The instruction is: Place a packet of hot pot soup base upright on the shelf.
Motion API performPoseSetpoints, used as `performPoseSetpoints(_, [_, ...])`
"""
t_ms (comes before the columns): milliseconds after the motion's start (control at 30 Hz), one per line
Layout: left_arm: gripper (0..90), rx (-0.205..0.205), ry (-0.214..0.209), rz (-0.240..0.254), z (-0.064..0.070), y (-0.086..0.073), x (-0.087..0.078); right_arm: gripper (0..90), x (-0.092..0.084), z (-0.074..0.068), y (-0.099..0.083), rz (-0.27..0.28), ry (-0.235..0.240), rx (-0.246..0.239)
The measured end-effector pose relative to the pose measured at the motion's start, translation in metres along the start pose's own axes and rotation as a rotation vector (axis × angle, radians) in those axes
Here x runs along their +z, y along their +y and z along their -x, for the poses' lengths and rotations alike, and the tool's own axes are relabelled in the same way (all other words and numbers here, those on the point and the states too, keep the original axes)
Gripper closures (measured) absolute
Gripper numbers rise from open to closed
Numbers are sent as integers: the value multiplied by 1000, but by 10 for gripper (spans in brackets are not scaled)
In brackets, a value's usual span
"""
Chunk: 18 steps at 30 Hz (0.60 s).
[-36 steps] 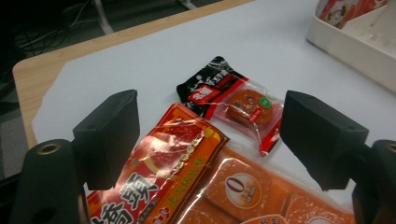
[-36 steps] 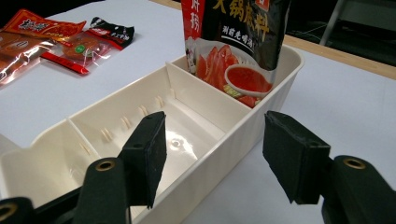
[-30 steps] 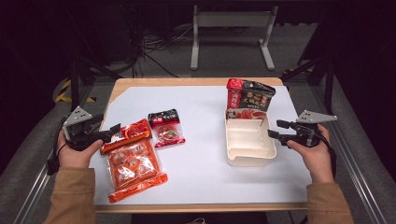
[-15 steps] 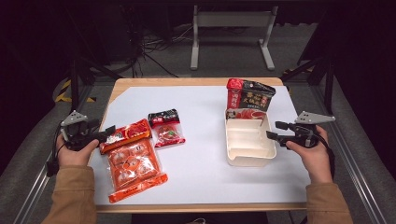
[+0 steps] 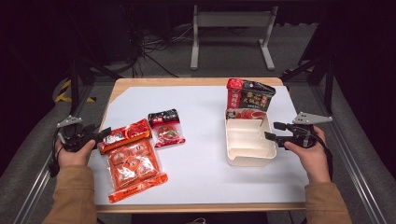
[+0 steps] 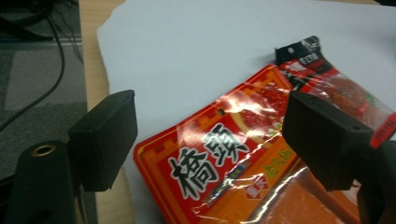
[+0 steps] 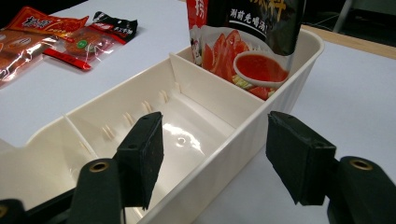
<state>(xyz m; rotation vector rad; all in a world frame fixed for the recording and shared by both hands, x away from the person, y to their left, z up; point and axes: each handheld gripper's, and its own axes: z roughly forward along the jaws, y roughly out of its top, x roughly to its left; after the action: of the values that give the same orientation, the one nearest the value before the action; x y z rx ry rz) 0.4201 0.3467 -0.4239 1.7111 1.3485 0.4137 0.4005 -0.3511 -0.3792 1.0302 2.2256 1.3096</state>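
White sheeting is spread over the counter. One sauce packet is already stood in the divided tray at 3 o'clock; the orange packet at 9 o'clock is straddled, ungripped, by the wide-open left gripper, its jaws just opened further. The open right gripper is held across the tray's wall.

This looks like a lab or test room rather than a home. A wooden table under a white sheet sits inside a black metal frame. Beyond the grippers, loose cables cross grey carpet around a metal stand, probably rig hardware.

Tan sleeves; black grippers with square jaws, brass-ringed screws, grey three-cornered plates.
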Motion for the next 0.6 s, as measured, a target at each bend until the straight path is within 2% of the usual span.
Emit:
performPoseSetpoints(67, [192, -13, 10, -24, -3, -2, 3, 371, 1, 0, 0, -4, -1, 0])
performPoseSetpoints(167, [187, -4, 27, -42, -5, -4, 6, 370, 2, 0, -1, -8, -2, 1])
performPoseSetpoints(233, [178, -1, 30, -78, -6, -6, 10, 369, 3, 0, -1, -11, -3, -1])
performPoseSetpoints(400, [154, -10, 50, -112, -7, -8, 14, 368, 4, -1, -2, -15, -2, 1])
performPoseSetpoints(600, [143, -15, 37, -164, -9, -10, 22, 366, 5, -1, -2, -20, -3, 0])
